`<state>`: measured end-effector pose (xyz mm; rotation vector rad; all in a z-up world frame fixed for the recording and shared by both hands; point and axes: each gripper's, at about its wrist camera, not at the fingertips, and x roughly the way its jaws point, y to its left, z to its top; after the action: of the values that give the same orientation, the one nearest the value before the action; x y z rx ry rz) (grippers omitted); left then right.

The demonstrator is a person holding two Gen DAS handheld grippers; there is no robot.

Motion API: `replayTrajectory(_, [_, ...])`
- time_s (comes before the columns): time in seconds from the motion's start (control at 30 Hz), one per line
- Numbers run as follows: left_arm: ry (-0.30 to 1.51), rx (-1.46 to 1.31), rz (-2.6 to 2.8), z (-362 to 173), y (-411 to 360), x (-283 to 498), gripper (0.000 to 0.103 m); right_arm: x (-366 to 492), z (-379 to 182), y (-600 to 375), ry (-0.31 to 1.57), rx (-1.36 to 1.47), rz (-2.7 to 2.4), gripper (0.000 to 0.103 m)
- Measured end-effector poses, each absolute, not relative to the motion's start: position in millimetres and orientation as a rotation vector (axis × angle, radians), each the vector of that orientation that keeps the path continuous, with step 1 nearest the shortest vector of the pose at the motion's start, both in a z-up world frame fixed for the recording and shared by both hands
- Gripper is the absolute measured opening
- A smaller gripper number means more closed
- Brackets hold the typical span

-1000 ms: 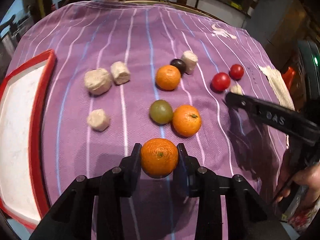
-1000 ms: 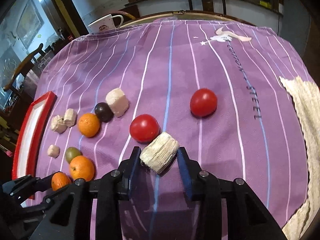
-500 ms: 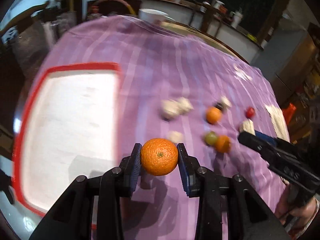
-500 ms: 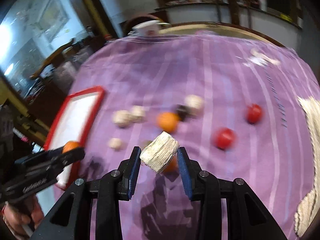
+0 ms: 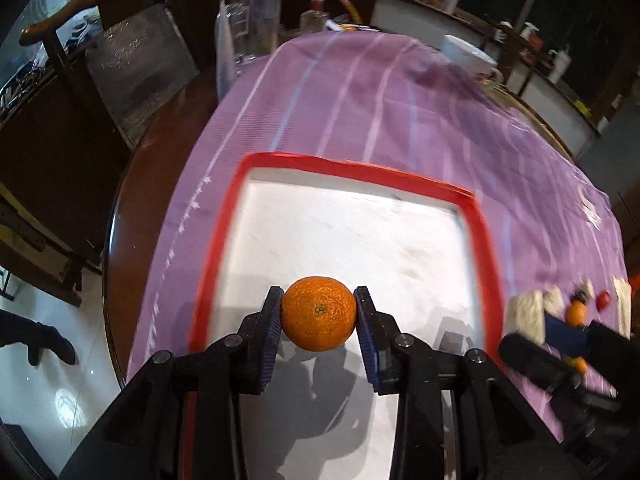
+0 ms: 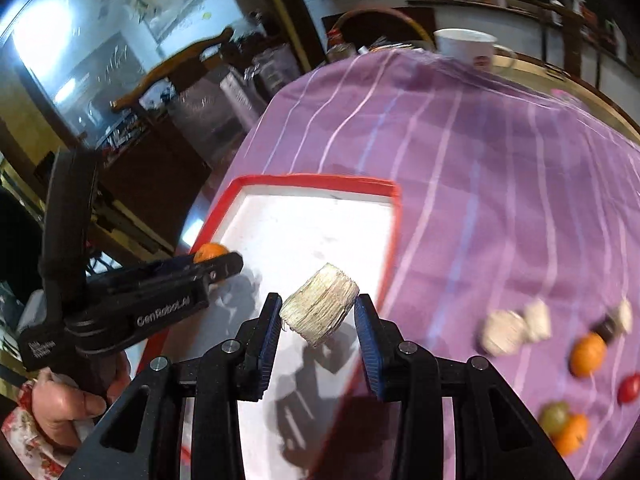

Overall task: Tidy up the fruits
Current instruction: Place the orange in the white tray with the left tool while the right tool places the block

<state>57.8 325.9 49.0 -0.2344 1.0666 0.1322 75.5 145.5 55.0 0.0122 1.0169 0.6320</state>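
My left gripper (image 5: 319,320) is shut on an orange (image 5: 319,313) and hangs above the near part of a white tray with a red rim (image 5: 478,232). In the right wrist view that same left gripper (image 6: 216,264) shows at the left with the orange (image 6: 208,251) over the tray's left edge. My right gripper (image 6: 318,316) is shut on a pale fibrous roll (image 6: 320,309) and hovers above the tray (image 6: 316,180) toward its right side. The right gripper (image 5: 516,344) appears at the left wrist view's right edge.
On the purple striped cloth (image 6: 480,160), right of the tray, lie pale rolls (image 6: 504,330), two oranges (image 6: 588,354), a green fruit (image 6: 556,416), a dark fruit (image 6: 606,328) and a red tomato (image 6: 630,388). A white mug (image 6: 464,44) stands at the far edge. A hand (image 6: 60,400) grips the left tool.
Both grippers have swung left from the fruit pile to over the tray, each still carrying its object. The loose fruits now lie far to the right.
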Motion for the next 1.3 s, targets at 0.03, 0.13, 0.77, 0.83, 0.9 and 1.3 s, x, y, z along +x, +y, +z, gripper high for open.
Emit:
replayTrajectory(0.03, [1.071, -0.239, 0.131, 44.6, 331.1, 63.7, 0.034, 77.8, 51.5, 151.7, 1.024, 0.004, 0.63, 0.041])
replayTrajectory(0.13, [1.095, -0.246, 0.139, 33.8, 339.4, 75.0, 0.034, 91.7, 32.3, 173.0, 1.055, -0.025, 0.615, 0.041])
replayTrajectory(0.77, [1.03, -0.32, 0.18, 59.2, 357.6, 63.1, 0.069, 106.2, 30.3, 175.3, 1.039, -0.008, 0.583, 0.051])
replayTrajectory(0.83, [1.017, -0.348, 0.203, 68.3, 361.1, 52.6, 0.073, 102.4, 34.6, 171.1, 1.031, 0.003, 0.582, 0.051])
replayTrajectory(0.9, [1.01, -0.372, 0.244, 77.2, 362.6, 41.0, 0.078, 97.2, 38.7, 166.7, 1.022, 0.012, 0.581, 0.052])
replayTrajectory(1.3, [0.924, -0.494, 0.232, 122.3, 326.5, -36.0, 0.078, 46.7, 74.6, 117.3, 0.98, 0.091, 0.569, 0.052])
